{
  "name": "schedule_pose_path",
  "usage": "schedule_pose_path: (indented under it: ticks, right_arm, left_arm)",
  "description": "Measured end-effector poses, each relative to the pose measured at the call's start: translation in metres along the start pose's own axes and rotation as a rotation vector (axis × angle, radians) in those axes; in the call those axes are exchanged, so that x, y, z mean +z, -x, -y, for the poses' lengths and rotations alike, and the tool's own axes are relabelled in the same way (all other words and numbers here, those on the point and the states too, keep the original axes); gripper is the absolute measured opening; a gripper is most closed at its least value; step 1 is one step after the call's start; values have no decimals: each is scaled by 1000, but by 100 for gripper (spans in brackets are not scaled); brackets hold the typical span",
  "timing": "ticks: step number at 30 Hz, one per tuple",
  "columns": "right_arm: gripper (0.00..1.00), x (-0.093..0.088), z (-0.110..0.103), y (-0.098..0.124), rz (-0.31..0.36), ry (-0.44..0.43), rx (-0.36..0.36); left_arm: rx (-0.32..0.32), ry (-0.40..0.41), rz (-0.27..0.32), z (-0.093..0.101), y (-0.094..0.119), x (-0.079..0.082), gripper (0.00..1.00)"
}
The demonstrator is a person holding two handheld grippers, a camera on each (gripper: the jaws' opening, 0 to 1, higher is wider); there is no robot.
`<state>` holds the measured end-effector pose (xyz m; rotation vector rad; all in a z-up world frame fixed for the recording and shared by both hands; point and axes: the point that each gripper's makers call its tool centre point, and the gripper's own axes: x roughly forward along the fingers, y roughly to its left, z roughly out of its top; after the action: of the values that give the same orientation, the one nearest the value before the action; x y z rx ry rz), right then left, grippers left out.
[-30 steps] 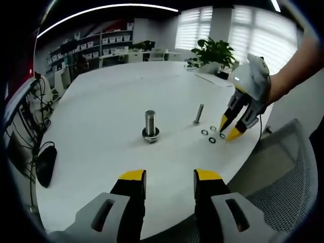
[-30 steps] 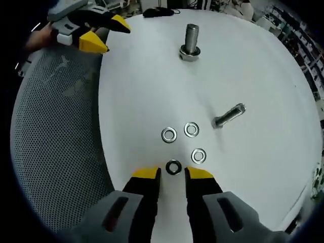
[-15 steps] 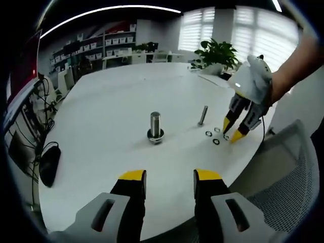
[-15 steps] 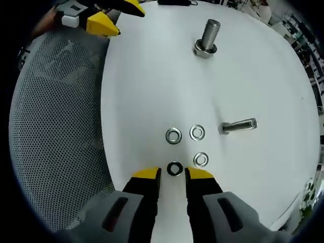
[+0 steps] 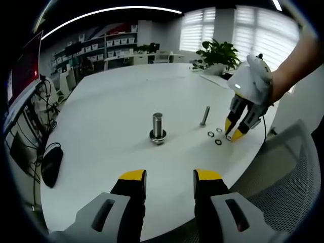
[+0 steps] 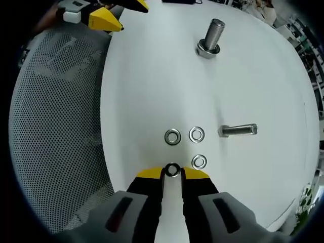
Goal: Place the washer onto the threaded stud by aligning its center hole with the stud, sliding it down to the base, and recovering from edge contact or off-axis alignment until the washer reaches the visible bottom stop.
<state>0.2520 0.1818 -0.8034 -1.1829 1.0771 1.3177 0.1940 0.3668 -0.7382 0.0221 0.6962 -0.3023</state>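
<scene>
A dark washer [image 6: 172, 170] lying flat on the white bench [image 6: 152, 86] is being pinched between the right claw [image 6: 172, 173]'s narrowed tips; it should be lifted level. The left claw [image 5: 170, 175] is being held open, empty.

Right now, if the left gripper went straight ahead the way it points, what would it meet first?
Probably the upright threaded stud standing on the white table; the left gripper hangs open with bare tabletop between, though depth is hard to judge.
</scene>
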Motion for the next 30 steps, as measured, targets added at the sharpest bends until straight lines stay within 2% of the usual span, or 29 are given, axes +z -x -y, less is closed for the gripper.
schedule_pose_path:
  ticks: [3, 6, 9, 11, 16, 20, 30]
  right_arm:
    - [16, 1, 0, -1, -30, 1, -12]
    - [16, 1, 0, -1, -56, -39, -26]
    - [16, 1, 0, 0, -66, -68, -33]
    - [16, 0, 0, 0, -68, -52, -26]
    - [16, 0, 1, 1, -46, -66, -14]
    - [16, 1, 0, 0, -37, -43, -19]
    - [16, 1, 2, 2, 20, -92, -30]
  left_arm:
    - [8, -1, 7, -1, 1, 1, 35]
    - [18, 3, 9, -3, 1, 2, 35]
    - [18, 4, 13, -4, 1, 3, 35]
    - [13, -1, 11, -3, 1, 2, 35]
    - [10, -4, 11, -3, 1, 2, 35]
    - [13, -1, 12, -4, 2, 3, 35]
    - [16, -1, 15, -5, 1, 4, 34]
